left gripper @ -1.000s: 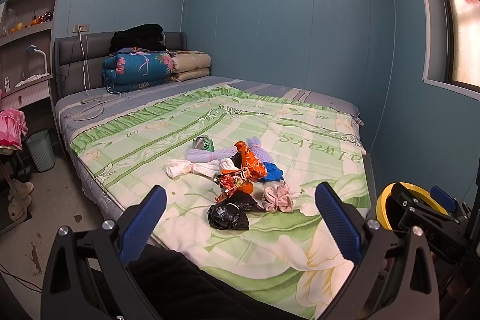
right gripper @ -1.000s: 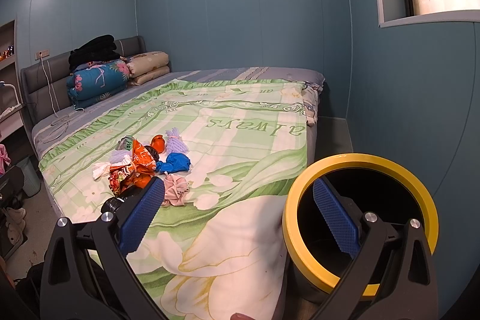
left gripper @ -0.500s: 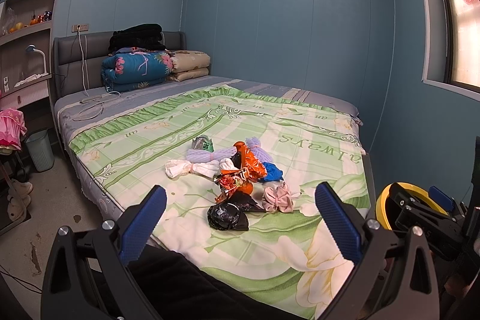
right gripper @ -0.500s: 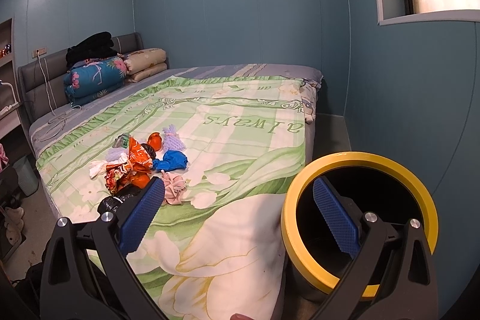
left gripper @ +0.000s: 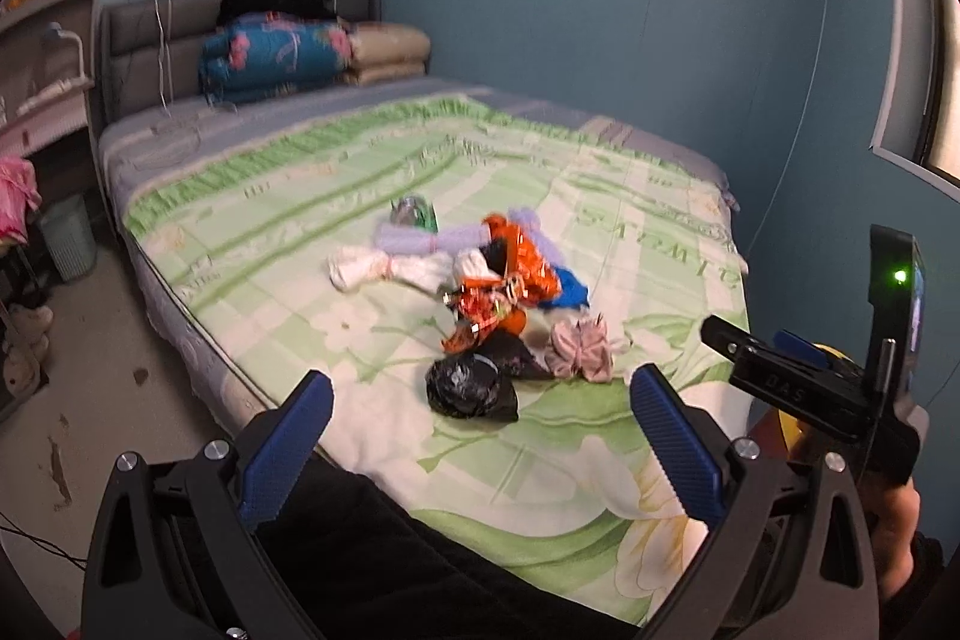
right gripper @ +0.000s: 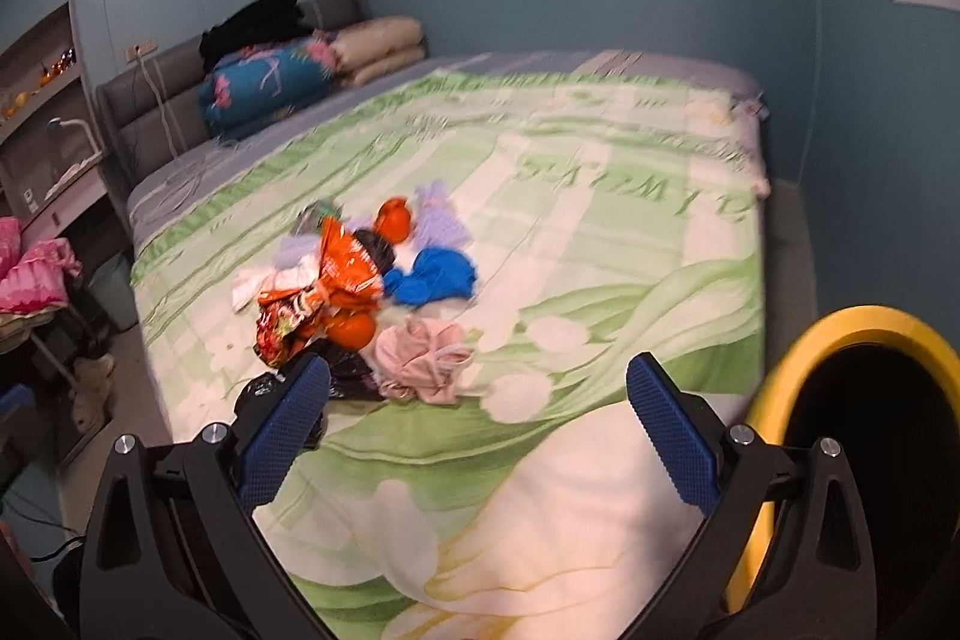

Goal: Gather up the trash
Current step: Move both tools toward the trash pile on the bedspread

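Note:
A heap of trash lies on the green floral bedspread (left gripper: 288,196): a crumpled black bag (left gripper: 471,388), orange foil wrappers (left gripper: 510,280), a pink bundle (left gripper: 579,352), a blue scrap (left gripper: 570,295) and white and lilac rolls (left gripper: 390,268). My left gripper (left gripper: 480,436) is open just short of the black bag, nothing between its blue pads. In the right wrist view my right gripper (right gripper: 477,427) is open too, near the pink bundle (right gripper: 423,361) and orange wrappers (right gripper: 336,280). A yellow-rimmed bin (right gripper: 864,400) stands at the bed's right.
Folded quilts and pillows (left gripper: 300,52) are piled at the grey headboard. A small pale bin (left gripper: 69,238) and pink cloth (left gripper: 18,196) stand on the floor at left, with shelves above. Blue walls enclose the bed's far and right sides. A hand (left gripper: 897,532) holds the right gripper.
Both grippers have moved forward and tilted down toward the trash heap, which now looms larger. The yellow bin has slid toward the right edge of the right wrist view.

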Demonstrator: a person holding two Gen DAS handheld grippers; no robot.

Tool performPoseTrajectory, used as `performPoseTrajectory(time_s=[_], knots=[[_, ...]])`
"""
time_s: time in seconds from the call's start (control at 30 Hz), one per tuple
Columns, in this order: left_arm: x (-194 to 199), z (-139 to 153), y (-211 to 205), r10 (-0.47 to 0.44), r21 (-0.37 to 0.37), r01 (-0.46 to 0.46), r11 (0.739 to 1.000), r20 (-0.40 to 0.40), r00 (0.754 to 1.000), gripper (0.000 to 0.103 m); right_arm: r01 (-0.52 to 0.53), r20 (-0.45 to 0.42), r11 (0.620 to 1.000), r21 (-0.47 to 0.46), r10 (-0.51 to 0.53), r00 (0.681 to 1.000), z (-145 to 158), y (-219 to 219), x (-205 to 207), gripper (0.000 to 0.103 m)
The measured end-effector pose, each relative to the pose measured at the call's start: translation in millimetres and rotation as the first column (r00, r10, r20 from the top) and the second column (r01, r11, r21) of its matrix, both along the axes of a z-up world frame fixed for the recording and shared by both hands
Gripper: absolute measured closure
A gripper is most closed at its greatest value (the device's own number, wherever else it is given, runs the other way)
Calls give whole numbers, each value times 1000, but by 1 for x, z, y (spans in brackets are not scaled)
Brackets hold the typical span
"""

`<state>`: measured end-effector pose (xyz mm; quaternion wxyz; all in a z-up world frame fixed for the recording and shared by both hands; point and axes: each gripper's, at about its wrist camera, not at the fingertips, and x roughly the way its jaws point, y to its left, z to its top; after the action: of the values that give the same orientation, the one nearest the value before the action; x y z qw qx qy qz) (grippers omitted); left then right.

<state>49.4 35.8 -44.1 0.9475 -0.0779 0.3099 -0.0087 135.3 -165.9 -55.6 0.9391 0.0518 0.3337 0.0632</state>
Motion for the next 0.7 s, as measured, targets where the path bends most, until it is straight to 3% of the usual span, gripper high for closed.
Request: performPoseTrajectory(time_s=[0.13,0.3,0.47,0.7], knots=[[37,-17,11,-36,0,36,999,-98,995,7,-29,-61,1000,-4,29,998,-9,7,28,8],[86,-44,16,-53,84,71,994,-197,979,7,-13,-178,998,63,24,984,-19,-1,65,8],[122,-69,17,-118,84,147,985,-284,952,7,-69,-313,986,152,114,943,-39,9,102,8],[157,-98,24,-105,63,139,988,-377,920,7,-94,-404,987,132,140,904,-59,30,124,8]])
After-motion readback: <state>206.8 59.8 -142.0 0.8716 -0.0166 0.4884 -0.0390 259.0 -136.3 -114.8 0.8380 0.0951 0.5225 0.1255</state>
